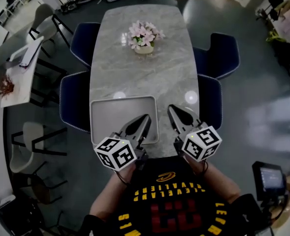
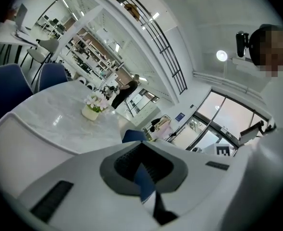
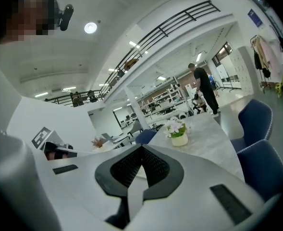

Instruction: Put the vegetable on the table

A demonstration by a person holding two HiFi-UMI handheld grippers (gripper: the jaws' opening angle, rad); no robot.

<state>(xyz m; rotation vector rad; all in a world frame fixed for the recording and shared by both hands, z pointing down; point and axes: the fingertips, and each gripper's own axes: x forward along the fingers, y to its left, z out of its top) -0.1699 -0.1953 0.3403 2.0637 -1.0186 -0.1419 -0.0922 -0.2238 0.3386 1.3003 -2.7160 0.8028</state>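
Note:
No vegetable shows in any view. An empty grey tray (image 1: 105,113) lies on the marble table (image 1: 149,77) near its front edge. My left gripper (image 1: 145,118) hangs over the tray's right front corner, jaws pressed together with nothing between them. My right gripper (image 1: 171,110) sits just right of the tray over bare marble, also shut and empty. In the left gripper view the left gripper (image 2: 141,146) points up and across the table; in the right gripper view the right gripper (image 3: 141,149) does the same.
A pot of pink flowers (image 1: 145,38) stands mid-table toward the far end, also seen as the flower pot (image 2: 92,107) and the flower pot (image 3: 178,133). Blue chairs (image 1: 73,102) (image 1: 223,53) flank both sides. A white side table (image 1: 19,73) stands left.

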